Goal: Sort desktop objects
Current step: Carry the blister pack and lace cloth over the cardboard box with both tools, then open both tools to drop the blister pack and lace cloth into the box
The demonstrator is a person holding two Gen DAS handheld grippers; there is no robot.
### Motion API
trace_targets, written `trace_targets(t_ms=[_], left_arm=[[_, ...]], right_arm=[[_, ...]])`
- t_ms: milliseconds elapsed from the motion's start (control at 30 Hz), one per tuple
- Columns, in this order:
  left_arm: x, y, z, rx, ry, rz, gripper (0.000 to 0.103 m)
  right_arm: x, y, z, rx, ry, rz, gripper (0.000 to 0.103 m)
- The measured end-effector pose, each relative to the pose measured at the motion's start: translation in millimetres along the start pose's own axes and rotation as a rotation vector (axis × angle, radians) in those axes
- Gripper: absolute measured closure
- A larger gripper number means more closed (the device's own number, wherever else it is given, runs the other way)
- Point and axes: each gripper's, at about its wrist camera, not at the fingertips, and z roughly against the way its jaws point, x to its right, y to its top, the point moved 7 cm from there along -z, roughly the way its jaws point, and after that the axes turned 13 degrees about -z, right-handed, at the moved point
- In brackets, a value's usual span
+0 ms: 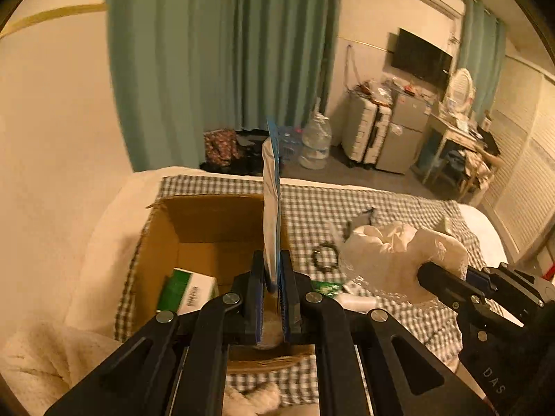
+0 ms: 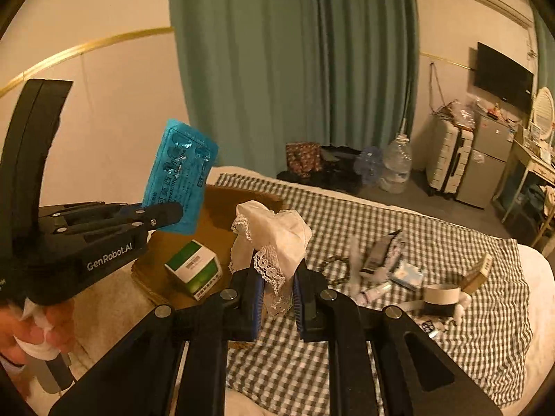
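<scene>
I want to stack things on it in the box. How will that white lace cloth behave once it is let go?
The lace cloth droops over the right gripper, so it is probably floppy and light. It will likely crumple in the cardboard box, giving no firm base.

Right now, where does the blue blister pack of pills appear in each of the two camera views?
Left wrist view: the blue blister pack stands edge-on at centre, clamped in the left gripper, above the cardboard box.
Right wrist view: it shows its flat face at left of centre, held by the left gripper.
Shared landmark: the green and white carton inside the box.
</scene>
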Motion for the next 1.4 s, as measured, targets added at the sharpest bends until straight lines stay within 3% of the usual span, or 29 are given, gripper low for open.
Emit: trace_targets(t_ms=[433, 833, 1200, 1233, 1300, 1333, 1367, 1400], left_arm=[[-71.0, -41.5, -47.1, -0.070, 0.019, 0.111, 0.096], [-85.0, -73.6, -87.6, -0.161, 0.016, 0.135, 0.096], [-87.9, -77.4, -98.4, -0.182, 0.028, 0.136, 0.094], [-89.2, -77.5, -97.7, -0.181, 0.039, 0.141, 0.089], [-91.7, -77.9, -96.3, -0.196, 0.062, 0.147, 0.059], [-93.6, -77.2, -95.2, -0.196, 0.084, 0.147, 0.037], [-95.7, -76.5, -93.2, -0.188, 0.104, 0.150, 0.028], [-97.0, -76.1, -91.5, -0.181, 0.114, 0.153, 0.027]], right_arm=[[-53.2, -15.5, -85.1, -0.112, -0.006, 0.064, 0.089], [-59.9, -29.8, -138.3, -0.185, -0.008, 0.049, 0.089], [-60.7, -32.9, -150.1, -0.204, -0.003, 0.040, 0.089], [-61.5, -32.0, -148.5, -0.199, -0.001, 0.038, 0.087], [-59.9, -30.7, -146.3, -0.191, 0.002, 0.021, 0.064], [-58.5, -29.3, -144.8, -0.183, -0.005, 0.008, 0.056], [-57.1, -27.8, -142.5, -0.171, -0.013, -0.003, 0.048], [-56.3, -25.8, -139.8, -0.157, -0.014, -0.011, 0.046]])
